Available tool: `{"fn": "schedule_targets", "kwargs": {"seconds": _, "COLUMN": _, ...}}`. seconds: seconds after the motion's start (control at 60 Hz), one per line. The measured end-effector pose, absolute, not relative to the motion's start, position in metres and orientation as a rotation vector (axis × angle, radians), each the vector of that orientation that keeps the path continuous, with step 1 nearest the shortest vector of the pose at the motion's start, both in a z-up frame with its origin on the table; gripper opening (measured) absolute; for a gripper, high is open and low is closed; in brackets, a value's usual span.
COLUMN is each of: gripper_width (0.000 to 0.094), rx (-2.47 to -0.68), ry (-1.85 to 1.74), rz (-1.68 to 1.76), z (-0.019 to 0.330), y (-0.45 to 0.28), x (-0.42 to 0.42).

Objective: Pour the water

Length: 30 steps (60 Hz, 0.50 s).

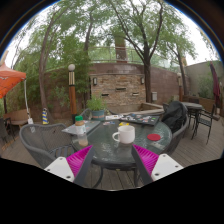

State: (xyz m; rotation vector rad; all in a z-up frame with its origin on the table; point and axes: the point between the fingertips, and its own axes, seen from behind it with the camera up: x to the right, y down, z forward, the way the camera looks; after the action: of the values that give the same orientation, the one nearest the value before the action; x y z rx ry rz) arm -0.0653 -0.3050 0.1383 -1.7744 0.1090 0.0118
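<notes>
A white mug [124,133] stands on a round glass patio table [108,150], just beyond my fingers and a little right of their midline. A small red object [154,137] lies on the table right of the mug. A green pot [79,121] sits toward the table's far left. My gripper [112,160] is open, its pink pads [79,158] spread wide with nothing between them. It hovers over the table's near edge.
Metal mesh chairs [44,146] flank the table on the left, and dark chairs [176,116] stand on the right. A second table [193,105] is farther right. A stone fireplace wall [118,88], trees and a lamp post [72,88] stand beyond.
</notes>
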Motion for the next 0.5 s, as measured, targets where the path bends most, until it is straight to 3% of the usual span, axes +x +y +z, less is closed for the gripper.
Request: {"fn": "schedule_targets", "kwargs": {"seconds": 0.5, "gripper_width": 0.0836, "rx": -1.818, "ry": 0.067, "rz": 0.123, "z": 0.121, "y": -0.264, "x": -0.105}}
